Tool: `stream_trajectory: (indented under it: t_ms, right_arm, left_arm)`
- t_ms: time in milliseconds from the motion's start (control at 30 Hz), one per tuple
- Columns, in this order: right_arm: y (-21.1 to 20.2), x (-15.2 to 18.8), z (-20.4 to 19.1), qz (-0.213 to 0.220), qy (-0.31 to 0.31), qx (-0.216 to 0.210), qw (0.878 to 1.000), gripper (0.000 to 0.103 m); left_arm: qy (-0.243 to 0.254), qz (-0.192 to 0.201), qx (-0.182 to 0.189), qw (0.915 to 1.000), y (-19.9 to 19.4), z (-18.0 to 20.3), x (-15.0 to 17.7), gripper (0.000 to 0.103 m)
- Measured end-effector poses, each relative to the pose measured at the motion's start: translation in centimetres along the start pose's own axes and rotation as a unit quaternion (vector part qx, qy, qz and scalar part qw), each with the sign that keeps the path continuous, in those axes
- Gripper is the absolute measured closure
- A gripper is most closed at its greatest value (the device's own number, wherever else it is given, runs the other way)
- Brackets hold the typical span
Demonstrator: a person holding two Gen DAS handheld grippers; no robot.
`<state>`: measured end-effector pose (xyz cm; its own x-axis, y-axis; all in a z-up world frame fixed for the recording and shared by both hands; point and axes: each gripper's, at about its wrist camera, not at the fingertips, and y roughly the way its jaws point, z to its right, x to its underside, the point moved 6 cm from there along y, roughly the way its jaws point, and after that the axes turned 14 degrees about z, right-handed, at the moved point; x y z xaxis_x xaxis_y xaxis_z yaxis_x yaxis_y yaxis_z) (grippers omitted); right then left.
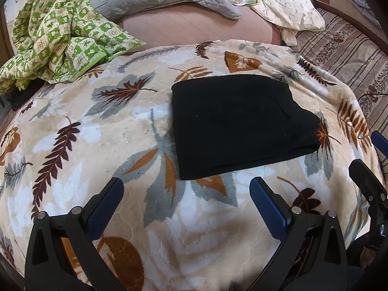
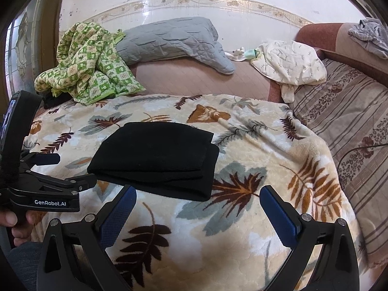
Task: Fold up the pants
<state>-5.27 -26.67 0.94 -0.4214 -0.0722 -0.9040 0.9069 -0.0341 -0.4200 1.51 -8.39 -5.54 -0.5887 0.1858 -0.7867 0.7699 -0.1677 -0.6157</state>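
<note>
Black pants (image 1: 242,126) are seen lying folded into a compact, layered rectangle in the middle of a leaf-patterned blanket (image 1: 80,131) spread over a bed. The folding is judged to be essentially done; at most a final smoothing or squaring of the edges appears to be left. The left gripper (image 1: 185,201) is held back from the near edge of the bundle with its blue-padded fingers spread wide and nothing between them, and the right gripper (image 2: 197,208) is likewise held apart and empty, just short of the cloth.

The stacked layers along the near edge are shown by the right wrist view, together with the left gripper's body and the hand (image 2: 18,228) holding it (the maker's name is readable on its side). The bundle's outline from above is given only by the left wrist view, where a stepped right-hand edge is revealed.
</note>
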Motion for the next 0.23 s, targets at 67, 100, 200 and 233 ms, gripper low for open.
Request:
stream_trajectory:
  t_ms: [67, 100, 200, 233]
  right_arm:
    - [0.02, 0.03, -0.08, 0.0, -0.003, 0.0, 1.0, 0.002]
    - [0.03, 0.03, -0.09, 0.0, -0.004, 0.0, 1.0, 0.002]
    - [0.01, 0.05, -0.09, 0.001, -0.005, 0.001, 1.0, 0.002]
    - [0.01, 0.04, -0.08, 0.001, -0.005, 0.001, 1.0, 0.002]
  left_arm:
    - [-0.005, 0.013, 0.006, 0.9999, -0.3, 0.07, -0.24, 0.0]
    - [-0.005, 0.017, 0.004, 0.9998, -0.39, 0.05, -0.33, 0.0]
    - [-0.001, 0.019, 0.003, 0.9998, -0.41, 0.09, -0.42, 0.0]
    - [0.0, 0.018, 0.002, 0.9998, -0.39, 0.12, -0.43, 0.0]
